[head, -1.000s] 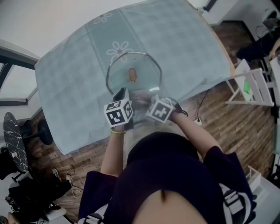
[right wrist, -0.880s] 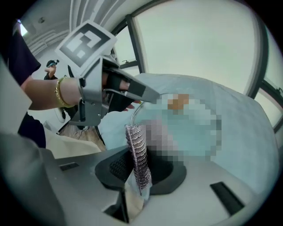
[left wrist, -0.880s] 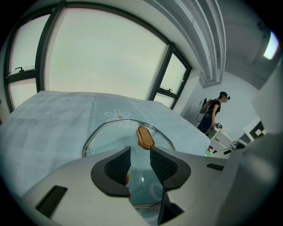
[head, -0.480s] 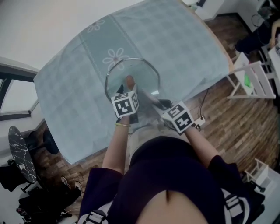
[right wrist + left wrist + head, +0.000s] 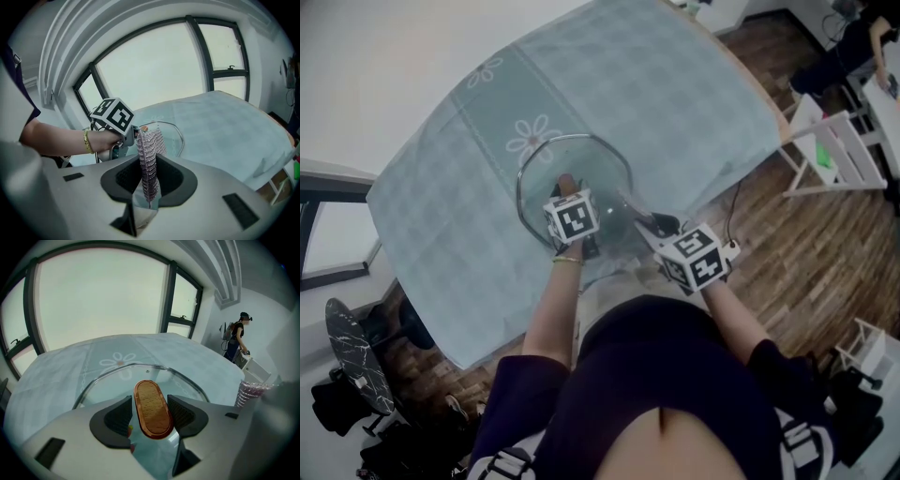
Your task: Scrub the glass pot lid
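The glass pot lid lies flat on the tablecloth, its wooden knob pointing up. My left gripper hangs over the lid with its jaws astride the knob. The jaws have just opened and stand wide, and the pads do not seem to press on the knob. My right gripper is at the lid's near right edge, shut on a silvery mesh scrubber. The scrubber stands upright between the pads. The right gripper view shows the left gripper's marker cube and the lid beyond it.
A pale green checked cloth with a flower print covers the table. A white rack stands on the wooden floor to the right, and a cable runs by the table's edge. A person stands far off. Large windows lie behind.
My left gripper has moved forward onto the lid, and its jaws now stand open around the knob. My right gripper has swung out to the right and rolled, with the scrubber still in it.
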A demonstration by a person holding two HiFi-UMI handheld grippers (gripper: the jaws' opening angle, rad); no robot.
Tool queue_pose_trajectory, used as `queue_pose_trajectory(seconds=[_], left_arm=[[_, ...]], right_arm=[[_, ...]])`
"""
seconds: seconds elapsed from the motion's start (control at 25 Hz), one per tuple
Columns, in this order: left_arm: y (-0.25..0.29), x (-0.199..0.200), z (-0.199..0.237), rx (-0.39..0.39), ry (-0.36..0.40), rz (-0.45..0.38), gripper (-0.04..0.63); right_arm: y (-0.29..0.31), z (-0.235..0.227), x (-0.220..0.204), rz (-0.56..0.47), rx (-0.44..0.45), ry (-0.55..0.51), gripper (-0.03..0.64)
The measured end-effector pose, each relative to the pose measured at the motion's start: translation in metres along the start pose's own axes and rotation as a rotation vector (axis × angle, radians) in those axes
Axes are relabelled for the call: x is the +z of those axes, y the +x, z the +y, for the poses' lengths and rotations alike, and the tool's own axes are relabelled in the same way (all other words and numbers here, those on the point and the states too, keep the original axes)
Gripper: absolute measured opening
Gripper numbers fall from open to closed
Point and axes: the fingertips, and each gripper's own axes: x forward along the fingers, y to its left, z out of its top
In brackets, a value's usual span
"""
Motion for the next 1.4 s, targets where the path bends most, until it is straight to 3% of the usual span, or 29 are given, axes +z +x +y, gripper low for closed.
queue_pose_trajectory(seconds=[0.12,0.32,0.76,0.88,1.0,1.4], left_arm=[[0.001,-0.009,0.005,0.055,0.002,0.042,0.221],[0.003,-0.008,0.006,0.087,-0.017,0.028,0.199],[-0.002,-0.01,0.011,0.083,-0.086,-0.009,0.175],[-0.011,-0.004,0.009,0.04,-0.081,-0.046,0.17],[-0.019,-0.013,0.001,-0.024,-0.11,-0.032,0.169],[-0.044,0.004,-0.023,-0.208,-0.194,-0.111,0.169]], right_arm=[[-0.004,-0.005,0.004,-0.026,-0.011,0.025,0.08],[-0.005,-0.009,0.013,-0.059,-0.012,0.043,0.08],[-0.021,0.001,0.009,-0.082,0.003,0.029,0.08],[-0.034,-0.004,0.006,-0.091,-0.011,0.027,0.08],[-0.045,-0.011,0.002,-0.099,-0.027,0.04,0.08],[-0.067,-0.029,-0.005,-0.125,-0.095,0.068,0.08]])
